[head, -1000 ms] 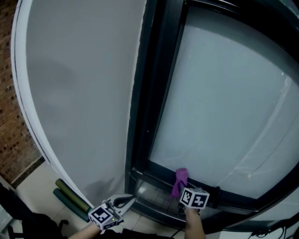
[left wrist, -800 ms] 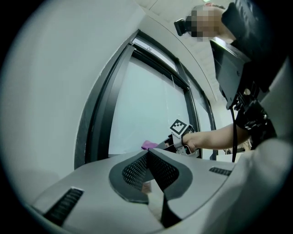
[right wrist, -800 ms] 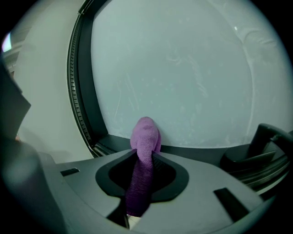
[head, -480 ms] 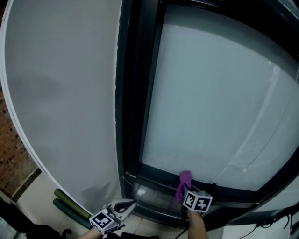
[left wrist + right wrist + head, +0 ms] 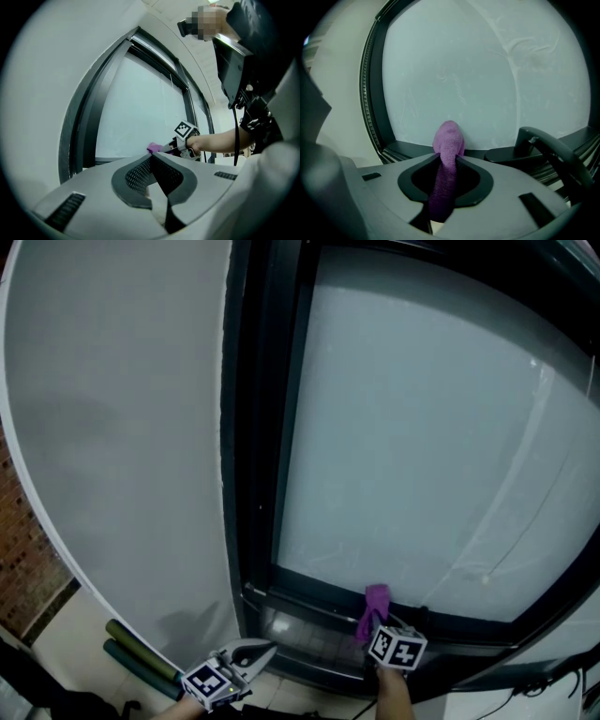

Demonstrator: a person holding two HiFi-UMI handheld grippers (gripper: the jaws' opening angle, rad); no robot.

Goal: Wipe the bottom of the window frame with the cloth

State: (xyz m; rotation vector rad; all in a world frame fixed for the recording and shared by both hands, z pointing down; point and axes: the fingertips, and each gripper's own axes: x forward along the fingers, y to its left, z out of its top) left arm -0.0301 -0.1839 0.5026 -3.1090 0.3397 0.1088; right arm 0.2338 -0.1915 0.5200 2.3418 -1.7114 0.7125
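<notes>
right claw (image 5: 449, 158): clamped on the purple cloth (image 5: 448, 138). the cloth runs as a rolled strip between the jaws, and a rounded wad stands out past the tips. judgement: the wad is left proud so that soft fabric, not the hard jaw, meets the surface.

location of cloth: the wad sits at the bottom of the window frame (image 5: 410, 149), where the dark lower rail meets the frosted glass pane (image 5: 478, 70). it appears to touch the glass; contact with the rail itself cannot be confirmed. in the head view it lies near the middle of the rail's length. the window handle (image 5: 541, 143) stands just to its right.

judgement: the claw is held low and aimed along the rail so that a sideways stroke would drag the cloth through the corner between rail and glass. the handle base is the obstacle on the right-hand run; the cloth may catch there.

left claw (image 5: 151, 157): jaws pressed together, nothing between them. in the head view it hangs below and to the left of the frame's lower corner, apart from the frame, pointing toward the right claw. judgement: it has no part in the wipe and is parked clear of the stroke path.

other: 2 dark green rolls (image 5: 141, 650) lie on the floor by the white wall, well away from the work.
</notes>
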